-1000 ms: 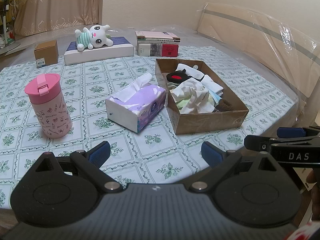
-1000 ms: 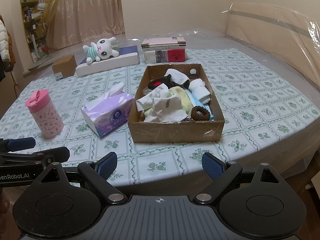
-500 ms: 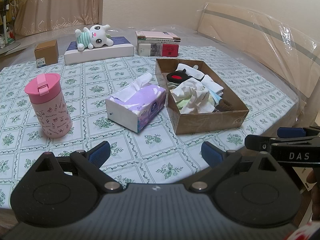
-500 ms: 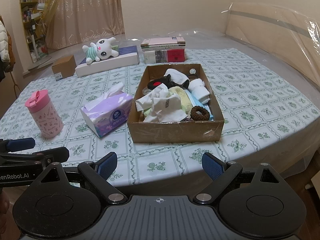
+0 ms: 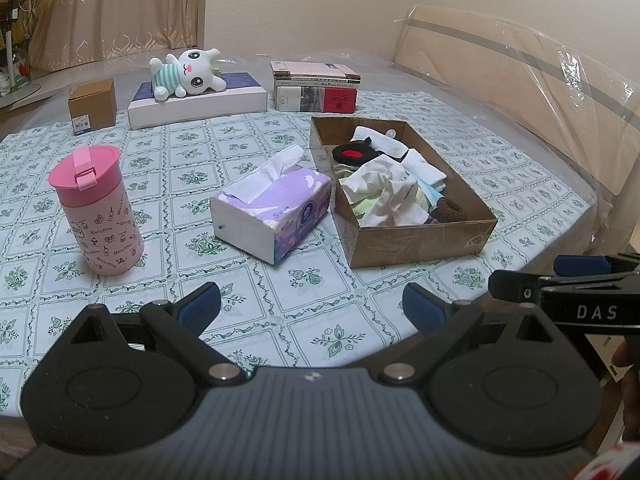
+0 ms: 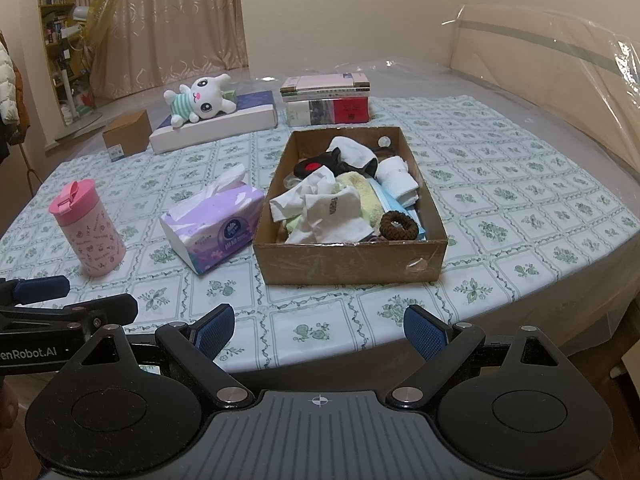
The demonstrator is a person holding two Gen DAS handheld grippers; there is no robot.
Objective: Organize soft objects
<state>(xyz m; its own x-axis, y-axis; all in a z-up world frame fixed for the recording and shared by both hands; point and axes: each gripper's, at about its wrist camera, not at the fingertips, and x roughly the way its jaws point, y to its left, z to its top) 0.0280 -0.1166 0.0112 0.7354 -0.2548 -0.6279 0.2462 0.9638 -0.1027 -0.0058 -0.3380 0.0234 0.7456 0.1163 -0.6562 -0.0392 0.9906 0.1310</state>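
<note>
Nearest, the left gripper [image 5: 311,299] and right gripper [image 6: 319,328] hover short of the bed's edge, jaws spread and empty. Beyond them the cardboard box [image 6: 352,260] holds jumbled socks [image 6: 324,210], a towel and a brown scrunchie [image 6: 399,225]. Left of the box sits the tissue pack [image 6: 214,224]; far behind it the plush bunny [image 6: 200,100] lies apart. This fits either sorting ahead or gathering finished; I cannot tell which.

Patterned bed cover [image 5: 248,312] carries pink tumbler [image 5: 98,210], tissue pack [image 5: 272,210], cardboard box [image 6: 352,256], books [image 6: 328,106]
</note>
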